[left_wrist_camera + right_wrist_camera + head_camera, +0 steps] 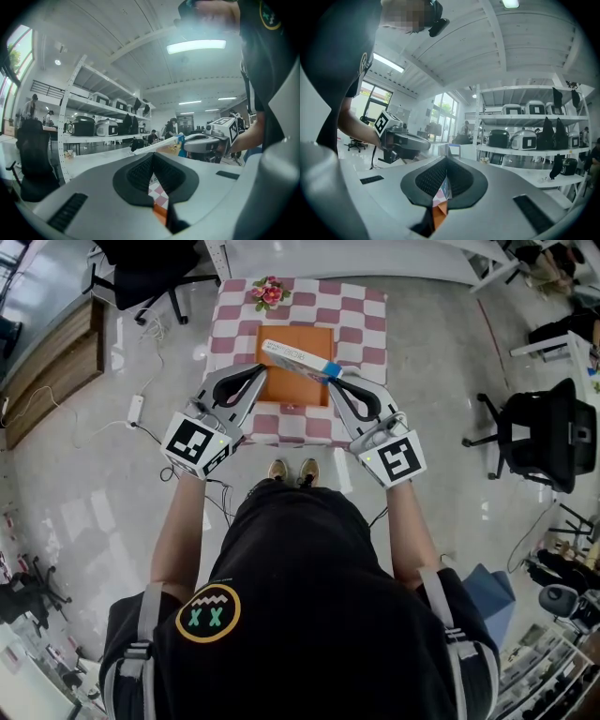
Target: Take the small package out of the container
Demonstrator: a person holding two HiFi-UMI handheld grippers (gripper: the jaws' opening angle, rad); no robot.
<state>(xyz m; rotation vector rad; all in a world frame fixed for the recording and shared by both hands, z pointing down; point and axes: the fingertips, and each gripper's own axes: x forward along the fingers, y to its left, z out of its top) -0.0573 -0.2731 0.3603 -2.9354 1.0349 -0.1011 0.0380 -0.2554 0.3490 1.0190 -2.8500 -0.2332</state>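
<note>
small package [298, 359] held above container [292, 392]
right hand-held gripper [337, 378] pinches its 4 o'clock end so it hangs free; left hand-held gripper [259, 372] closed, empty.

checkered cloth [361, 329] | flowers [269, 292] on it | office chair [548, 432] right

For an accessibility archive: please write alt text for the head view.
From above, the right gripper pinches the blue end of a small package over an orange container on a checkered table. The left gripper, shut and empty, hovers near the package's other end.
</note>
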